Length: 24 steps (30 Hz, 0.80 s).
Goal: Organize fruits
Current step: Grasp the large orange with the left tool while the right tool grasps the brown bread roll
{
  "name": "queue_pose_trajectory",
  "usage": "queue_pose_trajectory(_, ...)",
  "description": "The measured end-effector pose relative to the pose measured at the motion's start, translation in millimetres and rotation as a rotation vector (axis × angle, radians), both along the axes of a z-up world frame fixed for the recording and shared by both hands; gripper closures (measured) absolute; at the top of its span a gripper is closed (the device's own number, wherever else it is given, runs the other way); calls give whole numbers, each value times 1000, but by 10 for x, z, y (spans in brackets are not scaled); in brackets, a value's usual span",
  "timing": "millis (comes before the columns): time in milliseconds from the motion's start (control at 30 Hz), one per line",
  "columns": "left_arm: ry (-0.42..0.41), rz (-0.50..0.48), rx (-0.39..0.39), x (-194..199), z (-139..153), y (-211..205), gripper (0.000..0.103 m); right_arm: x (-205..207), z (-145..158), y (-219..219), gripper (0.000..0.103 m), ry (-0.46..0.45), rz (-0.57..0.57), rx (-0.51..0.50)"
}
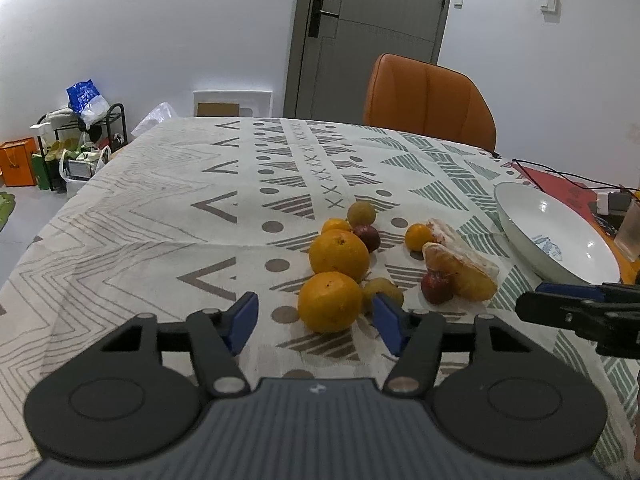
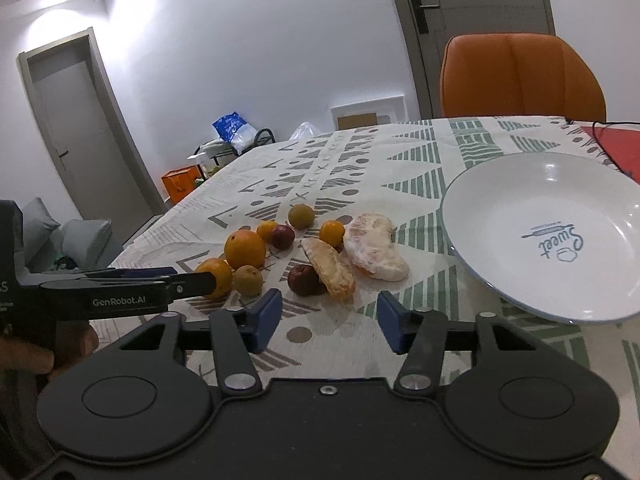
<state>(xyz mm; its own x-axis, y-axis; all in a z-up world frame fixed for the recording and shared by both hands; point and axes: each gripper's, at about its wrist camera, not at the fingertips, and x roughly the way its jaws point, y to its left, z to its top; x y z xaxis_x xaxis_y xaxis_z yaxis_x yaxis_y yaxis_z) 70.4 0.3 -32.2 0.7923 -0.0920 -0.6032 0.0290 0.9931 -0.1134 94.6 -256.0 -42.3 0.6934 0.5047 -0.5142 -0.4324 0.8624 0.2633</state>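
A cluster of fruit lies on the patterned tablecloth: two big oranges [image 1: 329,307] [image 1: 339,256], small tangerines [image 1: 418,236], red jujubes [image 1: 437,287], green-brown fruits [image 1: 361,213] and two peeled citrus pieces [image 1: 460,270]. A white plate [image 1: 560,240] stands to their right, empty. My left gripper [image 1: 316,320] is open, its fingers either side of the near orange. My right gripper [image 2: 329,322] is open and empty, just short of a jujube [image 2: 304,279] and the peeled pieces [image 2: 374,246], with the plate [image 2: 520,208] at its right.
An orange chair [image 1: 428,100] stands at the table's far side. A red mat with cables [image 1: 560,184] and a glass [image 1: 630,232] lie beyond the plate. Bags and a rack [image 1: 80,148] sit on the floor at left.
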Motion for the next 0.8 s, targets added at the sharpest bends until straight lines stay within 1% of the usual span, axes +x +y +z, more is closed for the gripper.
queue_pose_trajectory(100, 6, -4, -10, 34, -29, 4, 45, 67, -25, 26, 57, 10, 6, -1)
queue_pose_trajectory(133, 9, -3, -13, 47, -40, 4, 47, 90, -35, 36, 59, 14, 7, -1)
queue_pose_trajectory(300, 26, -1, -42, 122, -106, -4, 50, 173, -49, 81, 64, 20, 17, 0)
queue_pose_trajectory(367, 32, -1, -44, 151, -129, -25, 60, 205, -50, 97, 64, 18, 20, 5)
queue_pose_trajectory(433, 26, 3, -51, 156, -128, -26, 66, 252, -57, 113, 65, 22, 15, 11)
queue_pose_trajectory(533, 28, 10, -74, 157, -125, 5, 66, 316, -76, 143, 66, 31, 9, 10)
queue_pose_trajectory(667, 23, 16, -77, 130, -107, 26, 67, 375, -125, 180, 69, 43, 7, 9)
queue_pose_trajectory(700, 19, 15, -80, 123, -93, 30, 67, 384, -141, 183, 71, 47, 4, 9)
queue_pose_trajectory(800, 2, 15, -85, 105, -47, 29, 67, 429, -200, 188, 81, 60, -12, 12)
